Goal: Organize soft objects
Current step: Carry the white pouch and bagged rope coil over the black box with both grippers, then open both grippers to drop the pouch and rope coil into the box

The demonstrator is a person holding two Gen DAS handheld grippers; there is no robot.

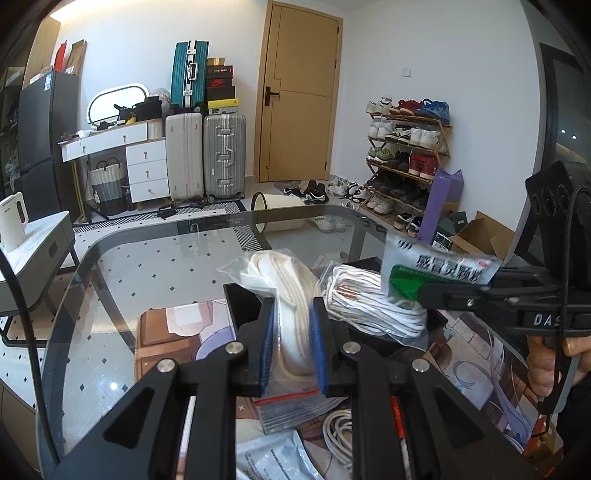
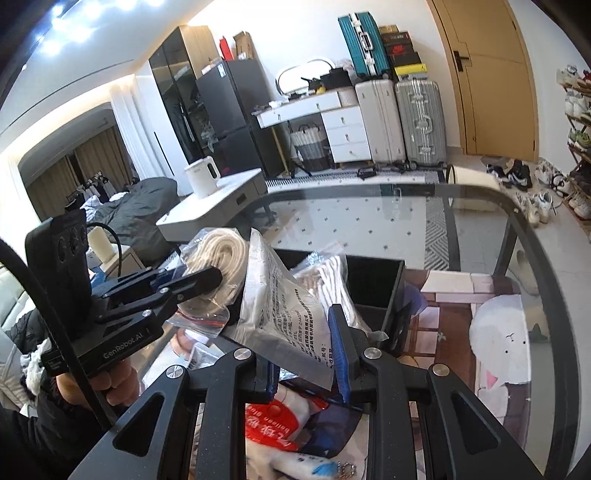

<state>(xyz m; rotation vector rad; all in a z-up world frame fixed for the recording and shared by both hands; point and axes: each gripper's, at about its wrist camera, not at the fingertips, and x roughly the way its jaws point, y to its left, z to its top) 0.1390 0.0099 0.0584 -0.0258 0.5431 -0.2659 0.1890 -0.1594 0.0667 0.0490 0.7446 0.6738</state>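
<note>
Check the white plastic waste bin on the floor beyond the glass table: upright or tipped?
Tipped. The white plastic waste bin lies on its side, its dark-rimmed round mouth facing sideways, seen past the glass table edge.

"GenRobot.AI" on left gripper (image 2: 192, 284) body; "感冒灵颗粒" on sachet (image 1: 439, 269).

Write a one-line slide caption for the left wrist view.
Left gripper clamps a bagged white rope bundle above the black box; right gripper holds a medicine sachet.

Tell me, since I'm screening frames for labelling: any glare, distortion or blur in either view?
Left wrist view: fisheye bends the door and walls, dark vignette in the corners, the glass table mirrors the room, everything fairly sharp. Right wrist view: ceiling lights blown out at upper left, same curvature, the packet text readable.
</note>
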